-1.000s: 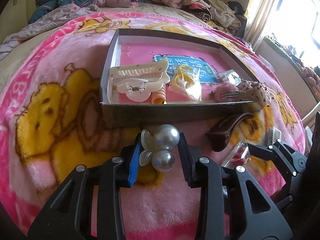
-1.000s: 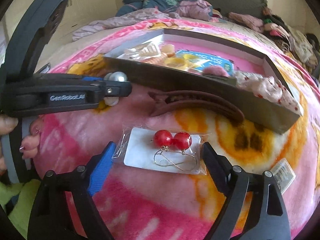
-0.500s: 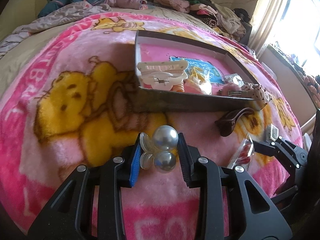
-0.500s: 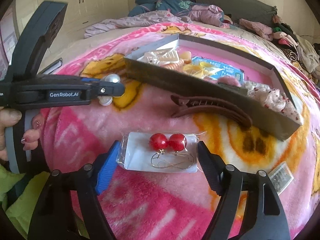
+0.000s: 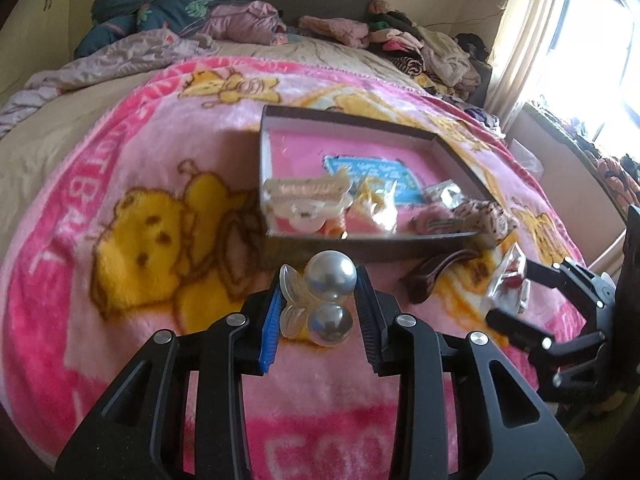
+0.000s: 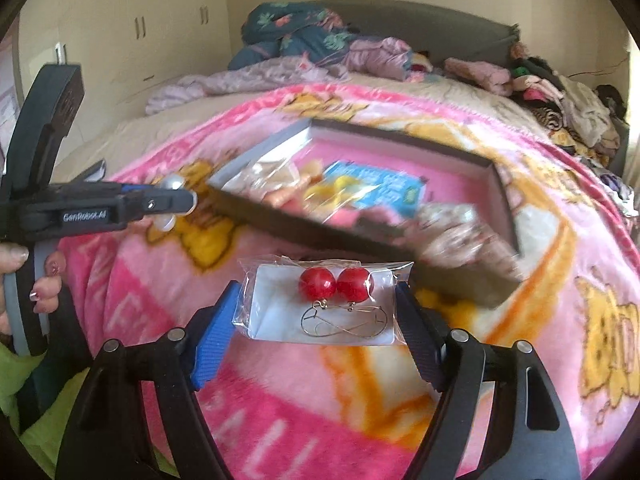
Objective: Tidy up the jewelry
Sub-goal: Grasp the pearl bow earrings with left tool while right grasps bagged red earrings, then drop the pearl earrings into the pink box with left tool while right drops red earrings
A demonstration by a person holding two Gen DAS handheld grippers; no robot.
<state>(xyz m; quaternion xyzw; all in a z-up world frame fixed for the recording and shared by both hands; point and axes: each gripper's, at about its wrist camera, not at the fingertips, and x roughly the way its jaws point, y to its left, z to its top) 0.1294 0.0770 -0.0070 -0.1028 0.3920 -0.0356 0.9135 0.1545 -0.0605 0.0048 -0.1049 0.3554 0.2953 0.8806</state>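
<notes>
Both my grippers have lifted off the bed: left gripper (image 5: pixel 318 304) clenches the pearl earrings (image 5: pixel 320 300), right gripper (image 6: pixel 318 312) grips the red earring packet (image 6: pixel 324 304), ready for the box (image 5: pixel 360 250).

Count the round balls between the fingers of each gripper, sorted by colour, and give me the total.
Pearl-grey balls: 2, on the shell-petal ornament clamped in the left gripper
Red balls: 2, on the earrings inside the clear packet between the fingers of the right gripper
Total: 4
</notes>
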